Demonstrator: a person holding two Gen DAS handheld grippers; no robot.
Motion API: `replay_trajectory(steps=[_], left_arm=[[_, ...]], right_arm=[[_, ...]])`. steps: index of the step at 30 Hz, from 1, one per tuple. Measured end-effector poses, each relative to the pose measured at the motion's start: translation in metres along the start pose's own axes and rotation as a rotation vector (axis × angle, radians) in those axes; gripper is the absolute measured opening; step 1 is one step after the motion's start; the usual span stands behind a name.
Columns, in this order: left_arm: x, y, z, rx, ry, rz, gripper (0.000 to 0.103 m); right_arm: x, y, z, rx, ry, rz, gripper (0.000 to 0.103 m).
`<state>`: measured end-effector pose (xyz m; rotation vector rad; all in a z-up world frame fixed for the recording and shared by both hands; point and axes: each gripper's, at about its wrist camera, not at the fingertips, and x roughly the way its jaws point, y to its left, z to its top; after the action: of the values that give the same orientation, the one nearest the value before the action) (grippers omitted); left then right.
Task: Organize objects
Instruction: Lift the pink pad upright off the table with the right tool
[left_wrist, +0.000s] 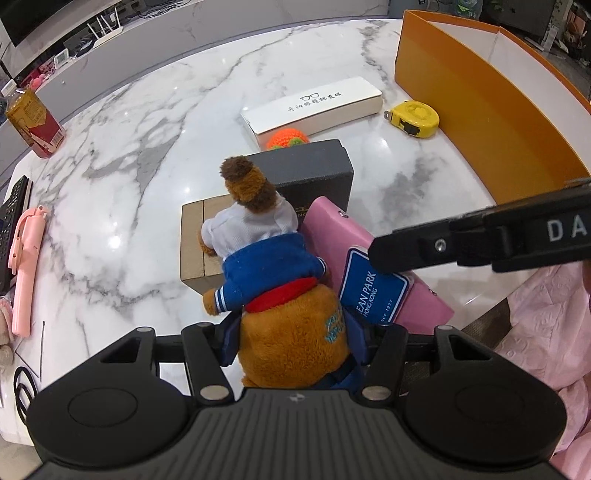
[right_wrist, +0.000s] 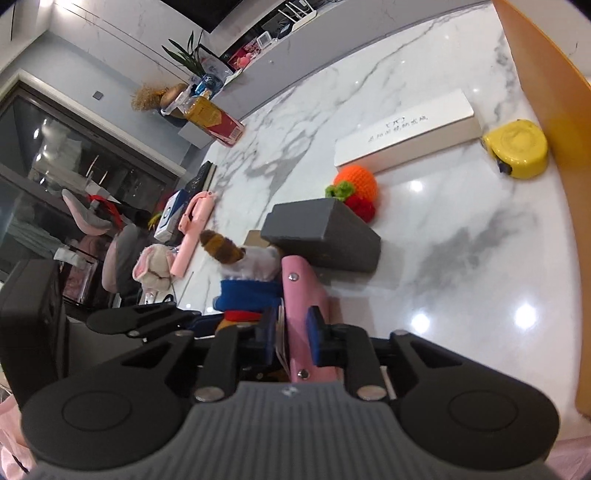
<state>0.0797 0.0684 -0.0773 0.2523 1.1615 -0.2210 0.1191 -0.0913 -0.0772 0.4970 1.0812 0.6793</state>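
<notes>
A brown plush toy in a blue jacket and white hat sits between the blue pads of my left gripper, which is shut on its body. Its head leans over a cardboard box. To its right a pink snap-button case stands tilted against a dark grey box, with a blue Ocean Park tag lying on it. In the right wrist view my right gripper is shut on the pink case edgewise. One of its black fingers reaches in from the right in the left wrist view.
On the marble table lie a long white box, a crocheted orange fruit and a yellow tape measure. A big open orange box stands at the right. A bottle and a pink selfie stick are at the left edge.
</notes>
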Motion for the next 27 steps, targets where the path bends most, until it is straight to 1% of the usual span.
replay_trajectory(steps=[4, 11, 15, 19, 22, 27], left_arm=[[0.000, 0.000, 0.000, 0.011, -0.002, 0.005, 0.065], [-0.001, -0.001, 0.000, 0.010, -0.004, -0.001, 0.065], [0.000, 0.000, 0.000, 0.007, -0.005, -0.007, 0.065], [0.000, -0.001, -0.001, 0.011, -0.011, -0.010, 0.065], [0.000, 0.001, -0.002, 0.000, -0.017, -0.017, 0.065], [-0.001, 0.001, -0.001, 0.001, -0.027, -0.016, 0.065]], right_arm=[[0.008, -0.012, 0.001, 0.089, 0.027, 0.009, 0.026], [0.038, -0.011, 0.011, 0.082, 0.071, -0.036, 0.032], [0.045, -0.014, 0.019, 0.124, 0.070, -0.034, 0.032], [0.043, -0.018, 0.024, 0.167, 0.051, -0.036, 0.026], [0.030, -0.010, 0.021, 0.102, 0.023, -0.070, 0.022], [0.000, 0.008, 0.008, -0.057, -0.041, -0.186, 0.021]])
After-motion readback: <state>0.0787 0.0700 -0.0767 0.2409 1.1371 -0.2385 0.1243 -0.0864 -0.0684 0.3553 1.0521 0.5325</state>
